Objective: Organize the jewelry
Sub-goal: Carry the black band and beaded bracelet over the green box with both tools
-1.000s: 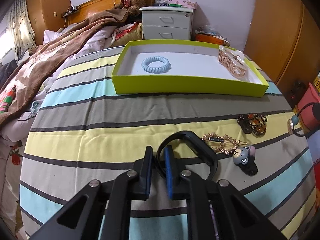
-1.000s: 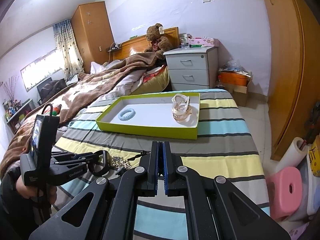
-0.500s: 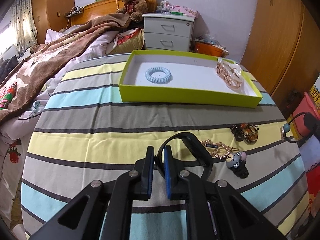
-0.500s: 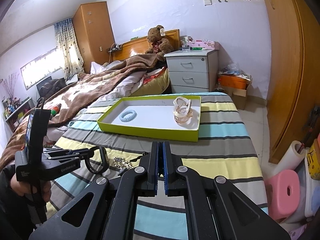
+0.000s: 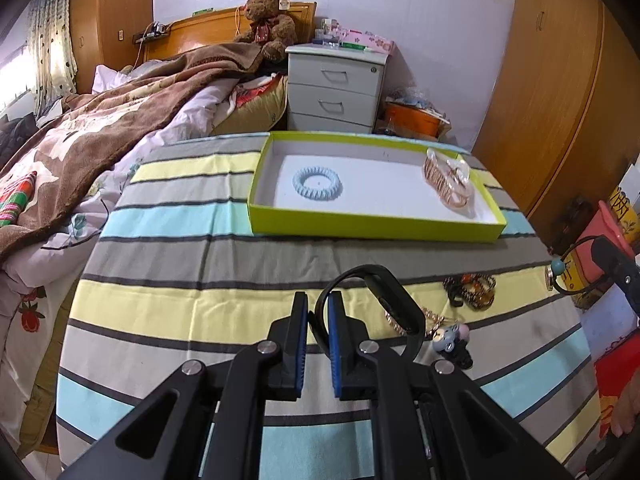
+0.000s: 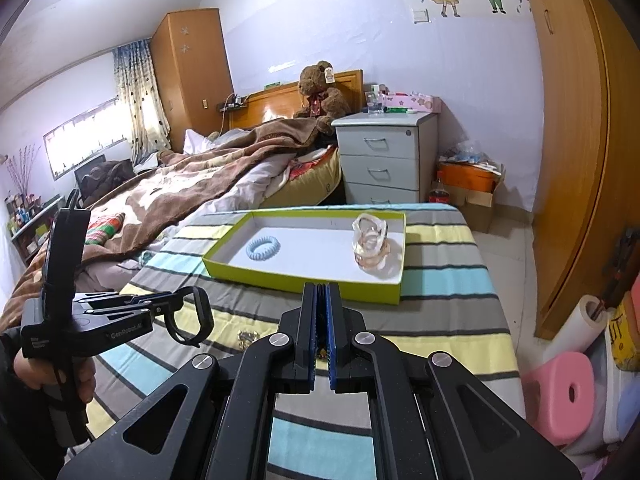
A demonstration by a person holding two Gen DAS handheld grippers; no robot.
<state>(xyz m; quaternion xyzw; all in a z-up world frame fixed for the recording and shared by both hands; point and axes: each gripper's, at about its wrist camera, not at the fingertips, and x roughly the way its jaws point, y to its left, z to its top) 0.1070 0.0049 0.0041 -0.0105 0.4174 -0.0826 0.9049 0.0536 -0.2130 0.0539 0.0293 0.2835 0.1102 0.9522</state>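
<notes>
My left gripper (image 5: 318, 300) is shut on a black band bracelet (image 5: 396, 304) and holds it above the striped cloth; it also shows in the right wrist view (image 6: 176, 300) with the bracelet (image 6: 198, 316). My right gripper (image 6: 321, 292) is shut on a thin hair tie with a blue bead (image 5: 557, 269), seen at the right edge of the left wrist view. The green-rimmed tray (image 5: 372, 230) holds a blue spiral hair tie (image 5: 317, 183) and a clear pink claw clip (image 5: 448, 182). A brown beaded piece (image 5: 472, 290), a gold clip (image 5: 430, 322) and a grey mouse clip (image 5: 450, 338) lie on the cloth.
The striped cloth (image 5: 180, 280) covers the table. A bed with a brown blanket (image 5: 100, 132) lies left. A grey nightstand (image 5: 336, 92) stands behind the tray. A pink stool (image 6: 560, 396) and a wardrobe (image 6: 580, 160) stand on the right.
My left gripper has risen and drawn back with the black bracelet, so the tray looks farther. My right gripper has also lifted, still shut.
</notes>
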